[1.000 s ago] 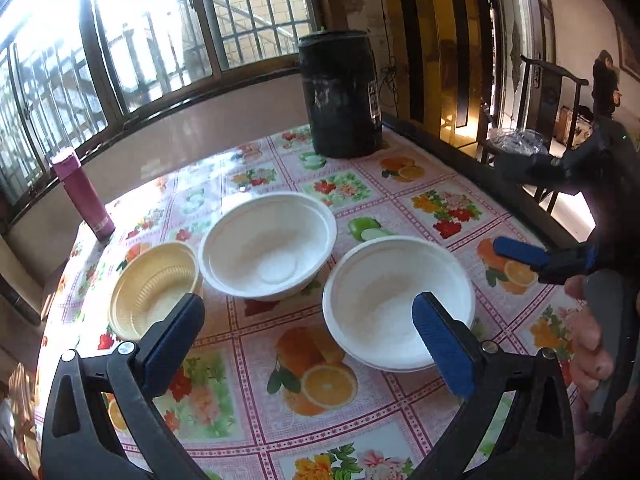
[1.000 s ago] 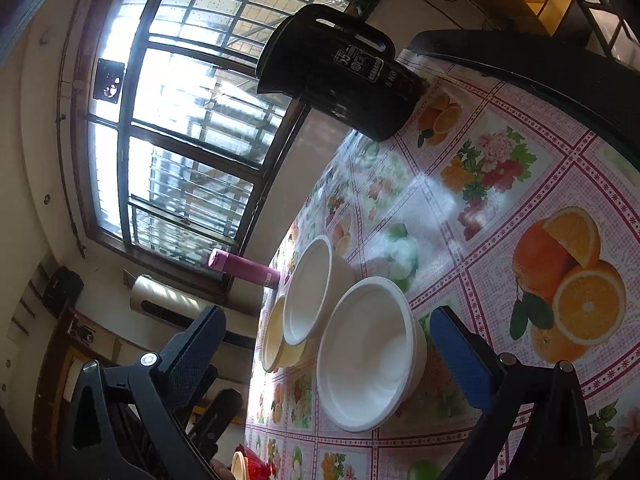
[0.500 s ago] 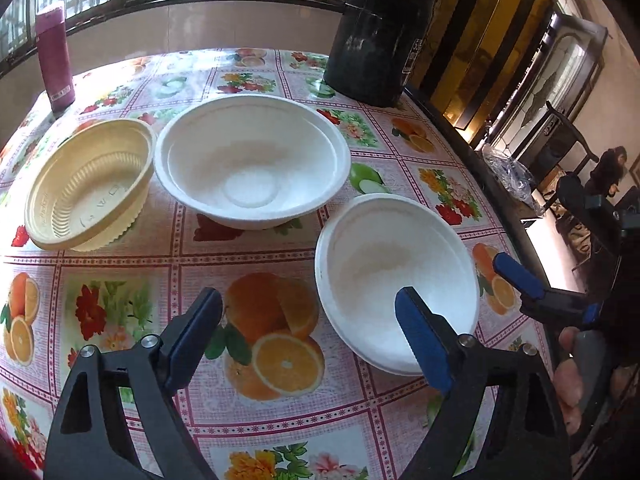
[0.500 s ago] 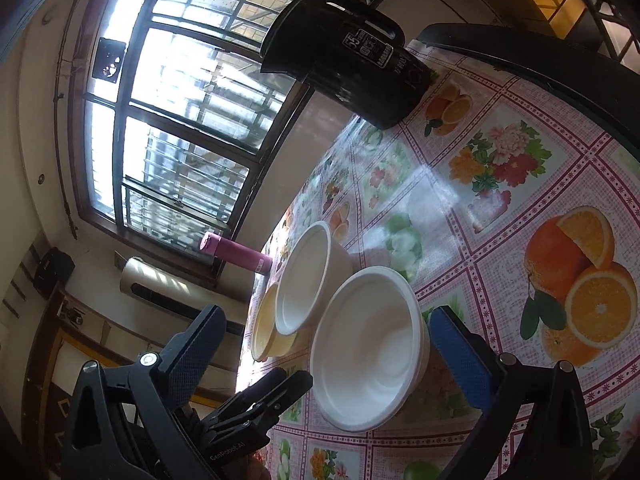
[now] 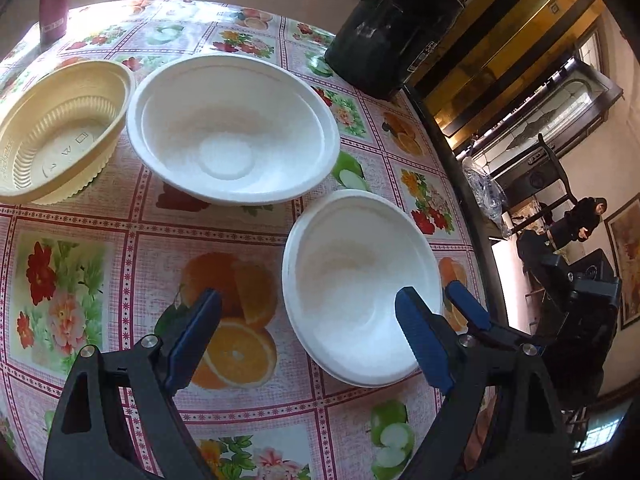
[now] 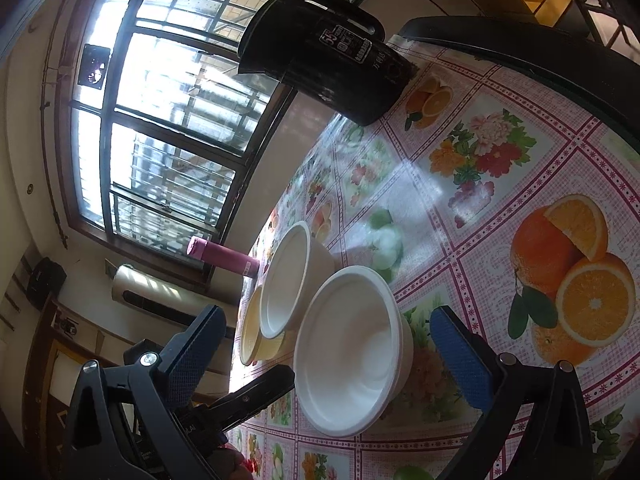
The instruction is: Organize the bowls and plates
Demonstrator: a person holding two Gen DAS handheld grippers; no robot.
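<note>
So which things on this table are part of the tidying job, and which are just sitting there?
Part of the job:
near white bowl
far white bowl
yellow bowl

Just sitting there:
black kettle
pink flask
flowered tablecloth

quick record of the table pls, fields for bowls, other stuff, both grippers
surface: table with fruit-and-flower cloth
bowls: yellow ribbed bowl; large white bowl; nearer white bowl; all upright, unstacked, empty
other items: black kettle; pink bottle
left gripper: open, holds nothing, one finger over the nearer white bowl's rim
right gripper: open, holds nothing, nearer white bowl seen between its fingers
</note>
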